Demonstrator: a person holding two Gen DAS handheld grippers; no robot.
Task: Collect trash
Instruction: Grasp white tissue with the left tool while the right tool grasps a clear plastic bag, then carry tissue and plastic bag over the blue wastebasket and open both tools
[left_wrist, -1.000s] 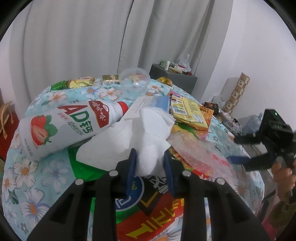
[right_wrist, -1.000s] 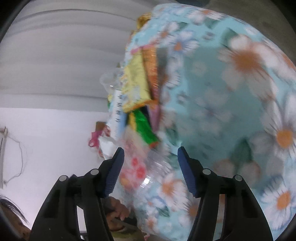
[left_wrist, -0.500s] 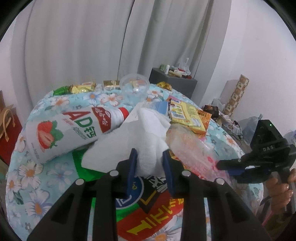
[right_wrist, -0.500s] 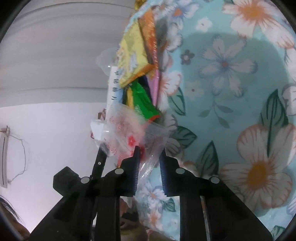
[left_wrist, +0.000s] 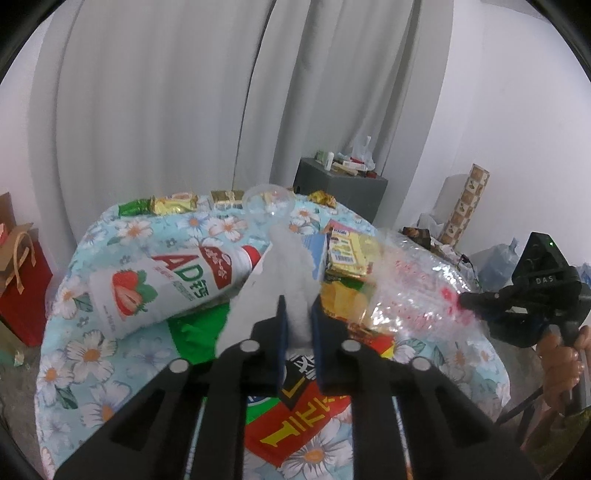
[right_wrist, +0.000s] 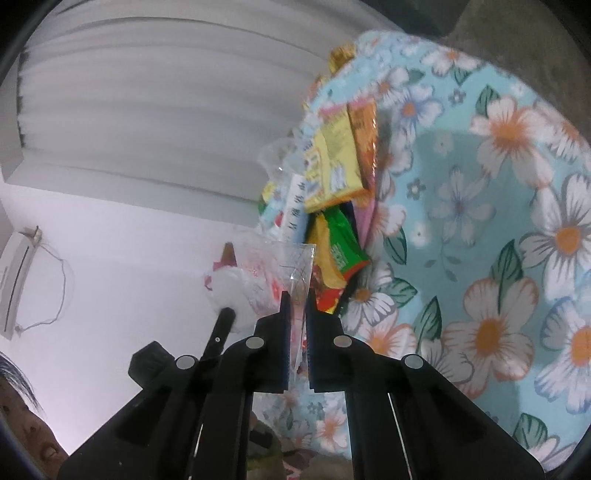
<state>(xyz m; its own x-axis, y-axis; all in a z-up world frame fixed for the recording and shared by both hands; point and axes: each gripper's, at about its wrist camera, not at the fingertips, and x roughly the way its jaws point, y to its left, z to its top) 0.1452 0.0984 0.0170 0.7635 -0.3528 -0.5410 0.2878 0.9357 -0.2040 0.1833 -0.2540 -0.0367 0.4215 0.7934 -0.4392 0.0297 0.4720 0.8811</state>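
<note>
We squeeze our left gripper (left_wrist: 297, 314) tighter on the white tissue (left_wrist: 284, 269). Our right gripper (right_wrist: 297, 299) pinches the clear bag (right_wrist: 284, 266) above the flowery table (left_wrist: 92, 354). Next, we need a bin.

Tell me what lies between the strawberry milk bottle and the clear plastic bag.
In the left wrist view, the white tissue pinched in the left tongs stands between the bottle and the bag, yellow wrappers behind it.

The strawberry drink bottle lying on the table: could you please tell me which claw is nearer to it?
Left. The left claw, closing on the white tissue, sits just beside the strawberry drink bottle. The right claw grips the clear plastic bag at the table's far side.
</note>
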